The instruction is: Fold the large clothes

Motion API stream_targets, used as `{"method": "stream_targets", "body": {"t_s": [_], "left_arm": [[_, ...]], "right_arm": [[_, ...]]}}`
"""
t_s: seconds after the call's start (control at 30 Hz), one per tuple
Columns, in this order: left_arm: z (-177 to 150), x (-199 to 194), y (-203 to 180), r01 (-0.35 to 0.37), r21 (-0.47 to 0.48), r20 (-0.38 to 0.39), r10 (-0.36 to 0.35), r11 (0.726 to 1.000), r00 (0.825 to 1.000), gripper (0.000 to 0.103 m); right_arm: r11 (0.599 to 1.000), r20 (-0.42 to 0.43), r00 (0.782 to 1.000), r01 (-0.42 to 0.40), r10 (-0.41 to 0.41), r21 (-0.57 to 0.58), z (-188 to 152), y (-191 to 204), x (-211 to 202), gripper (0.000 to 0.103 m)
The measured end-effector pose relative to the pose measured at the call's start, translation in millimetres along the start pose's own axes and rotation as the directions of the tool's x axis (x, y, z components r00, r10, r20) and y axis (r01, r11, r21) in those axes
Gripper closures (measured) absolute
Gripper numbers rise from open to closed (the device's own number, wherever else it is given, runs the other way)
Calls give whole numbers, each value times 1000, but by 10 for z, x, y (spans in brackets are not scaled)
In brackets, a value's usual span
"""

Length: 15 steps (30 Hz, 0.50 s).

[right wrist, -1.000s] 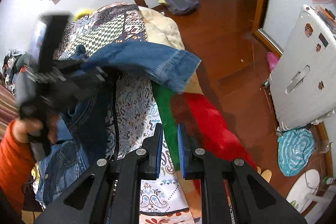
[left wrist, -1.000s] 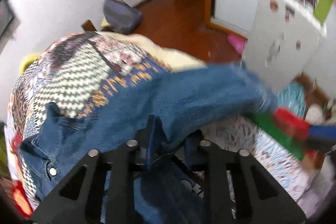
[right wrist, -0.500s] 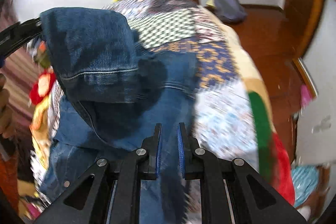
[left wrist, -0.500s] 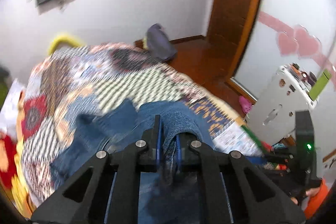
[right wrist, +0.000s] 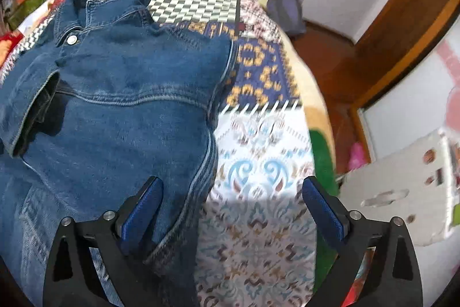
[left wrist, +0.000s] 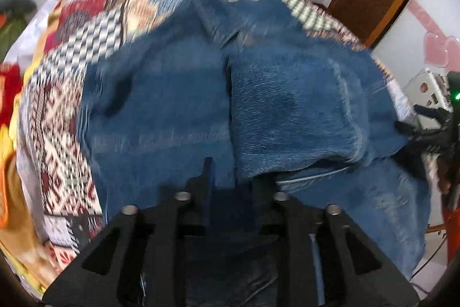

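Since a moment ago we have swung the sleeve across onto the denim jacket (right wrist: 115,117) lying on the bed (right wrist: 258,192), so our right gripper (right wrist: 231,209) fingers have just sprung wide, empty, while our left gripper (left wrist: 234,180) fingers, just parting, seemingly still pinch denim through the blur.
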<state>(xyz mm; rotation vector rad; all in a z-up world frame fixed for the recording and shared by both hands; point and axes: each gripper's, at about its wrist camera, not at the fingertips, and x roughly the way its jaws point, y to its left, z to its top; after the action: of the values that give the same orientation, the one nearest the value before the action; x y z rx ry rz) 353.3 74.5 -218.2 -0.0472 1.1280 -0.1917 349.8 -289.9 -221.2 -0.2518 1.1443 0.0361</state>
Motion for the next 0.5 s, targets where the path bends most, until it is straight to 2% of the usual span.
{"method": "stream_targets", "body": {"t_s": [0.03,0.1,0.2,0.23,0.3,0.37,0.5], "left_arm": [[-75,36,7,-19,8,-5,19,1000,1000,62],[-155,34,-17,-47,45,16,46,998,999,59],[-141,-68,-154,-153,127,36,150,980,988,43],[-128,-88,-193,-161,153,46,156,975,987,37],[-73,-166,-311,-168,206,66,157,964,985,29],[-39,-256,-493,-161,257,95,141,953,985,14],[58,-285,-848,-89,306,102,60,948,993,12]], "right_arm": [[1000,2,1000,-8,8,10,-5,-14,-22,7],[1000,10,1000,-14,14,15,-4,-20,-71,7],[999,19,1000,-25,25,25,49,-25,-158,7],[999,25,999,-38,38,25,65,-21,-200,7],[998,47,997,-56,55,21,68,33,-309,7],[998,74,995,-67,66,11,99,75,-400,7],[995,110,989,-104,103,8,119,129,-541,7]]}}
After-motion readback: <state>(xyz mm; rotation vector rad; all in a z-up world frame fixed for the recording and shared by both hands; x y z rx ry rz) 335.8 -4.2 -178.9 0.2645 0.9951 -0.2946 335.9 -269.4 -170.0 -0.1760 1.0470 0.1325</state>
